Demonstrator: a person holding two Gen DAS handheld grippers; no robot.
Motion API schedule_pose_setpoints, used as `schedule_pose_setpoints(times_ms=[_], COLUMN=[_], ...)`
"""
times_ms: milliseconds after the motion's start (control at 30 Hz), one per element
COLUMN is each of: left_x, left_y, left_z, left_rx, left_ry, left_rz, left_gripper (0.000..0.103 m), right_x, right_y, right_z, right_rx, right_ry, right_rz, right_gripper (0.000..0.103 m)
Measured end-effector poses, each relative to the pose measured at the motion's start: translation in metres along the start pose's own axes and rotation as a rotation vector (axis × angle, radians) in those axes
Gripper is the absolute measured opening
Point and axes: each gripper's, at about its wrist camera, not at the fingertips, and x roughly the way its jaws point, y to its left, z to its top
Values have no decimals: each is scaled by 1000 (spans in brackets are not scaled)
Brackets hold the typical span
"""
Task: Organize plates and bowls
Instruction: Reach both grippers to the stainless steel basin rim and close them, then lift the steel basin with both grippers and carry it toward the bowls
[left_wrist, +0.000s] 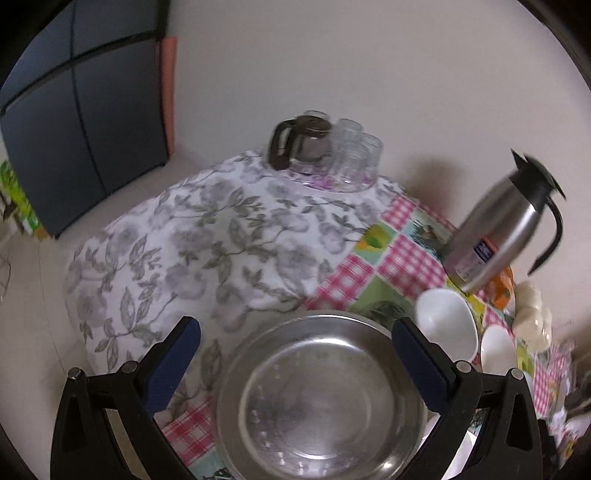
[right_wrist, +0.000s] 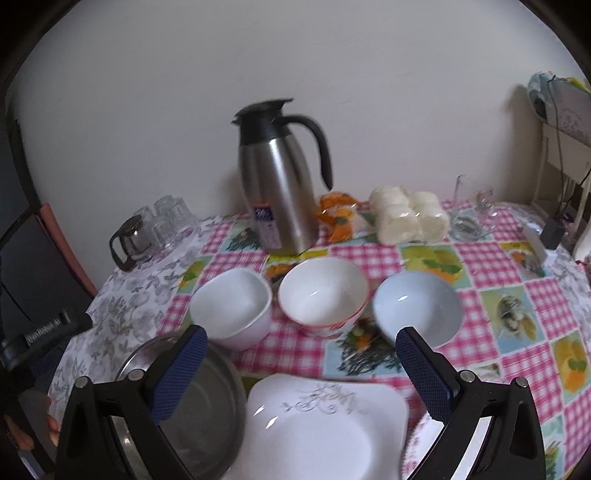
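In the left wrist view, the left gripper (left_wrist: 295, 354) is spread wide and holds nothing. Between and below its blue pads (left_wrist: 173, 365) lies a steel plate (left_wrist: 317, 402) at the near edge of the table. To the right of the plate stand two white bowls; the nearer white bowl (left_wrist: 448, 323) is just beside the right finger. Far behind it stands a steel thermos jug (left_wrist: 495, 229) with a black handle. At the far side, on a grey floral cloth (left_wrist: 184, 251), there is a glass coffee pot (left_wrist: 299, 146) with some clear glasses (left_wrist: 356, 155) touching it.

In the right wrist view, the right gripper (right_wrist: 301, 365) is also spread wide and empty. Under it, at the near edge, lies a white square plate (right_wrist: 325, 424) with a grey flower drawing, and the steel plate (right_wrist: 199, 398) is touching it on the left. Further away three bowls stand in a row on the pink checked tablecloth (right_wrist: 480, 266): a white bowl (right_wrist: 231, 306) on the left, a red-rimmed bowl (right_wrist: 323, 291) in the middle, a pale blue bowl (right_wrist: 417, 308) on the right. The thermos jug (right_wrist: 277, 188) stands upright behind them, near the wall. Right of it lie an orange packet (right_wrist: 338, 214) and white rolls in plastic (right_wrist: 408, 216).
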Motion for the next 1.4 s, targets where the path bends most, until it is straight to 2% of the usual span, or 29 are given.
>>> schedule_pose_setpoints(times_ms=[300, 400, 567, 633, 700, 800, 867, 933, 1000, 1200, 1333, 1400], left_x=[-2, 6, 33, 45, 56, 71, 78, 84, 90, 104, 110, 110], left_y=[37, 48, 63, 65, 65, 62, 60, 60, 61, 62, 61, 62], left_z=[11, 10, 2, -3, -7, -15, -20, -23, -27, -35, -39, -39], left_rx=[-29, -38, -55, -63, -60, -53, -52, -58, -68, -78, -75, -82], left_ry=[-5, 24, 113, 154, 191, 245, 270, 291, 316, 366, 383, 383], left_rz=[27, 26, 25, 21, 23, 17, 14, 3, -7, -2, 19, 16], left_gripper=[103, 103, 102, 101, 93, 84, 79, 74, 63, 37, 30, 29], right_x=[16, 23, 49, 61, 70, 81, 87, 91, 94, 92, 91, 90], right_y=[37, 42, 46, 47, 48, 47, 44, 42, 41, 43, 42, 42], right_z=[-19, -24, -40, -48, -55, -64, -68, -72, -74, -75, -74, -73], right_rx=[-79, -75, -40, -27, -22, -6, 9, 18, 14, -2, 2, 0], right_ry=[42, 63, 161, 205, 248, 291, 312, 334, 347, 338, 333, 334], right_rz=[63, 89, 119, 132, 138, 148, 154, 157, 160, 168, 173, 175], right_gripper=[103, 103, 102, 92, 84, 77, 68, 51, 42, 29, 16, 16])
